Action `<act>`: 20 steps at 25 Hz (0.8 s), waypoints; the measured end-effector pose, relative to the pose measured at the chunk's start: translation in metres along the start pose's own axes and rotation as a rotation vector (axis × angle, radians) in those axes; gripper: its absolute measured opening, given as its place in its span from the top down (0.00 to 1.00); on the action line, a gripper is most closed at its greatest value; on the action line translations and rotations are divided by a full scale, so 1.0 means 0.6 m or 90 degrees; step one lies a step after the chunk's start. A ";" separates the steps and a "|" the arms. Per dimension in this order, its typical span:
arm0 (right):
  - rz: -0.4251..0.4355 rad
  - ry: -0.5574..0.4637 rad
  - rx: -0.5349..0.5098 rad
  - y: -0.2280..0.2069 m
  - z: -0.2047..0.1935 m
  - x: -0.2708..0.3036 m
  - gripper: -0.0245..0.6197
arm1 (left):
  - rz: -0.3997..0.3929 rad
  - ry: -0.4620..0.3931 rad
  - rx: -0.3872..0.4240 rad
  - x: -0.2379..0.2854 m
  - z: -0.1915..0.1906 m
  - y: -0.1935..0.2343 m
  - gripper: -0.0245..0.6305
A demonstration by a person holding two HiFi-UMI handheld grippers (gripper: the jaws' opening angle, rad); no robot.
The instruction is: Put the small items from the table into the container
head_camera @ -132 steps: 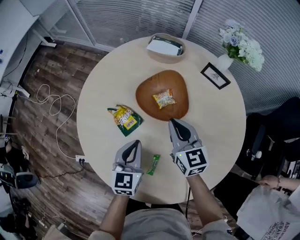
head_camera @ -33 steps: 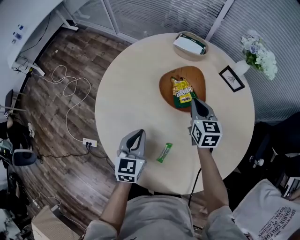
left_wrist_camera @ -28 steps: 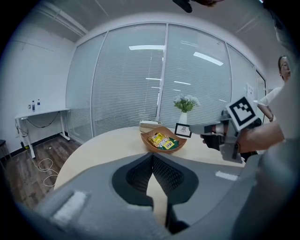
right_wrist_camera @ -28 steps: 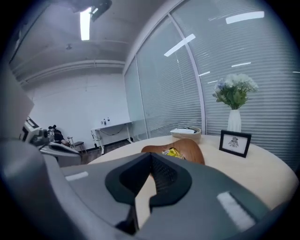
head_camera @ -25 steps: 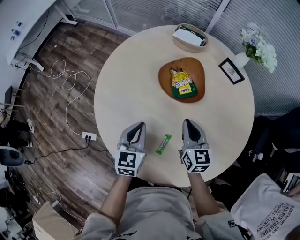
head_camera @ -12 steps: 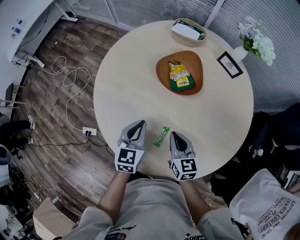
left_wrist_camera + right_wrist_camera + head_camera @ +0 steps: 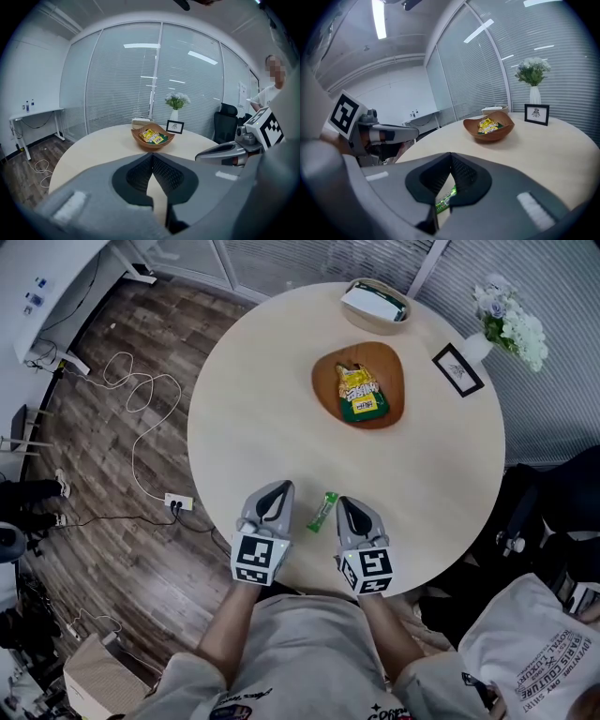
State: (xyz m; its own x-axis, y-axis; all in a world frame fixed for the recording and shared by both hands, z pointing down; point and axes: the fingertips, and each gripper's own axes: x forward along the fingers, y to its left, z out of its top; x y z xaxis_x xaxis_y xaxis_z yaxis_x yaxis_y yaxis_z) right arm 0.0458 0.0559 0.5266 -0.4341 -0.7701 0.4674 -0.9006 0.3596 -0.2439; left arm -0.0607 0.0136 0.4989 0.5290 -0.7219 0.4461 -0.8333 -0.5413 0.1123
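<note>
Our right gripper [image 7: 345, 506], clenched and empty like our left gripper [image 7: 277, 491], sits just beside the slim green wrapped snack stick [image 7: 323, 512] on the round pale table [image 7: 253, 409]. We should spread its jaws, straddle the stick's narrow width, pinch, then carry it to the brown wooden bowl [image 7: 321, 390].

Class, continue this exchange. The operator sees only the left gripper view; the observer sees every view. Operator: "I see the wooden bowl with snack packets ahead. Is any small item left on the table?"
Observer: Yes. The head view shows a green stick packet lying flat on the table, near the person's edge.
Operator: Is the right claw holding it?
Observer: No. In the right gripper view the right claw is shut on nothing; the packet shows through the gap below its tips.
Operator: Where is it from my left claw?
Observer: In the head view, just right of the left claw, not touching it.
</note>
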 end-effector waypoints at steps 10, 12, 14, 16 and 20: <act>-0.018 0.143 -0.039 -0.006 -0.122 0.045 0.77 | 0.019 0.012 -0.008 -0.032 -0.015 0.023 0.97; -0.006 0.180 -0.048 -0.005 -0.151 0.062 0.69 | 0.030 0.022 -0.011 -0.042 -0.019 0.031 0.97; 0.008 0.215 -0.051 0.002 -0.169 0.075 0.66 | 0.040 0.031 -0.015 -0.051 -0.025 0.038 0.97; 0.016 0.241 -0.057 0.007 -0.183 0.082 0.64 | 0.047 0.036 -0.020 -0.057 -0.030 0.042 0.97; 0.019 0.258 -0.070 0.015 -0.196 0.087 0.67 | 0.057 0.039 -0.027 -0.068 -0.037 0.047 0.97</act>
State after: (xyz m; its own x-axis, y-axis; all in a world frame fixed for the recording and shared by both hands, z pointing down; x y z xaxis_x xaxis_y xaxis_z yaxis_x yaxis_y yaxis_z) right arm 0.0129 0.0810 0.6488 -0.4124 -0.4972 0.7634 -0.8750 0.4494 -0.1800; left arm -0.1093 0.0374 0.5039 0.4422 -0.7385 0.5089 -0.8836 -0.4562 0.1058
